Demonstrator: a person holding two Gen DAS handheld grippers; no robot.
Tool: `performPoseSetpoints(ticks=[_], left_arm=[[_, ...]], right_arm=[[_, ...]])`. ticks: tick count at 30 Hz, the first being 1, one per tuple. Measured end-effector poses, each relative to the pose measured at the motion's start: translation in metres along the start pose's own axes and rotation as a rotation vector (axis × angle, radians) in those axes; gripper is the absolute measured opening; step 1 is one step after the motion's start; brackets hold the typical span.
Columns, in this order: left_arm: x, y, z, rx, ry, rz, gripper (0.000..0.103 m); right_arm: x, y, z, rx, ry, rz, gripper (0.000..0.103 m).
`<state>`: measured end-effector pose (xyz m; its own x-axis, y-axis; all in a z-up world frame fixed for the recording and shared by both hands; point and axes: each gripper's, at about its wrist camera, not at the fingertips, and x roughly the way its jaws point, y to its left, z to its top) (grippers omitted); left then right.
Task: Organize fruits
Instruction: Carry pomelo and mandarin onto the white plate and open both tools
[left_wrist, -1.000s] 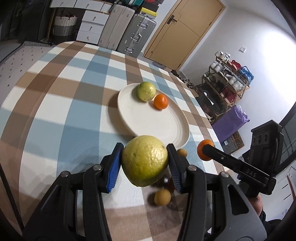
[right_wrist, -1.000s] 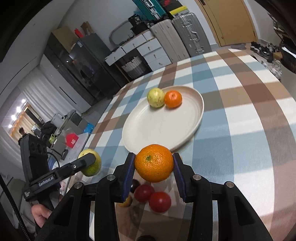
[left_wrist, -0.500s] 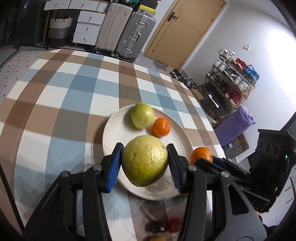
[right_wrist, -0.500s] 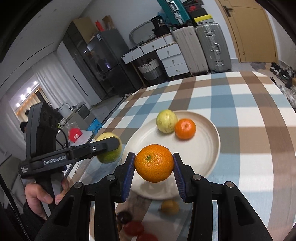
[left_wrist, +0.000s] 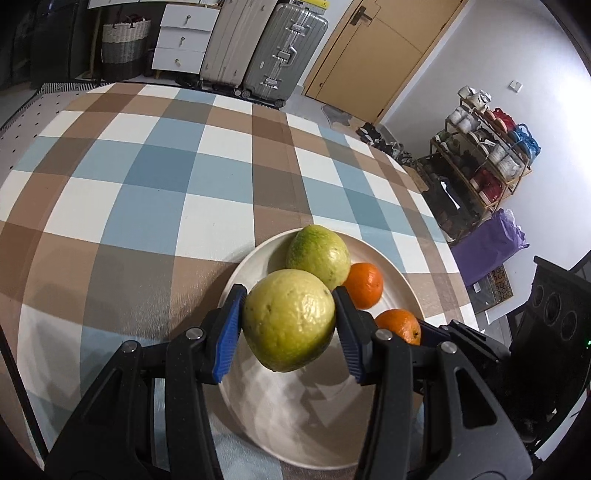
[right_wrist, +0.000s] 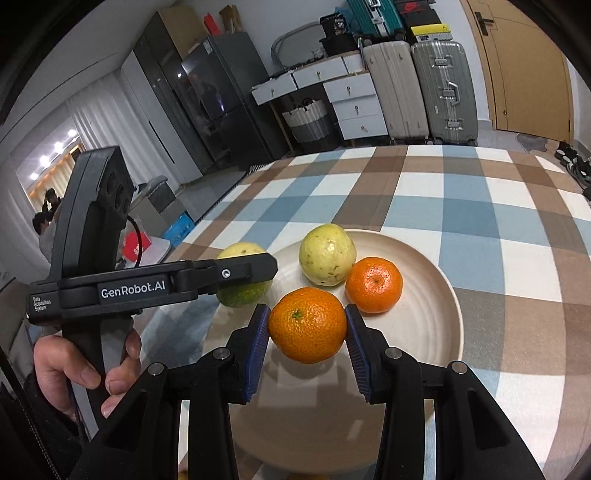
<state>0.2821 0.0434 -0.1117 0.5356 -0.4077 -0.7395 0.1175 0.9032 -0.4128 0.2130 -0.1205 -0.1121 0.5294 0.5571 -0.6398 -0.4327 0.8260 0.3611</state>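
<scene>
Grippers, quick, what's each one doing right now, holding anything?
Left gripper: shut on the yellow-green fruit, above the plate.
Right gripper: shut on the orange, above the same plate.

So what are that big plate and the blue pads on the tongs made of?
The plate looks like glazed ceramic: cream, with a soft sheen and faint concentric ridges. It could be melamine. The blue pads on the tongs look like ribbed rubber, matte, with fine grooves, pressed on the orange.
</scene>
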Motion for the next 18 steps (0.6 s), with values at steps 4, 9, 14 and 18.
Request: performPoseSetpoints(ticks=[4, 9, 14, 18], left_arm=[[0.012, 0.005, 0.003, -0.018, 0.017, 0.0, 0.045], [0.019, 0.004, 0.007, -0.017, 0.019, -0.008, 0.045], [0.024, 0.003, 0.01, -0.021, 0.027, -0.024, 0.045], [0.02, 0.0, 0.012, -0.029, 0.011, -0.044, 0.045]], right_arm=[[0.011, -0.003, 0.003, 0.0, 0.024, -0.004, 0.041], [0.02, -0.005, 0.007, -0.014, 0.038, -0.004, 0.041], [0.025, -0.001, 0.008, -0.034, 0.043, -0.002, 0.041], [0.025, 0.002, 0.008, -0.054, 0.028, -0.011, 0.047]])
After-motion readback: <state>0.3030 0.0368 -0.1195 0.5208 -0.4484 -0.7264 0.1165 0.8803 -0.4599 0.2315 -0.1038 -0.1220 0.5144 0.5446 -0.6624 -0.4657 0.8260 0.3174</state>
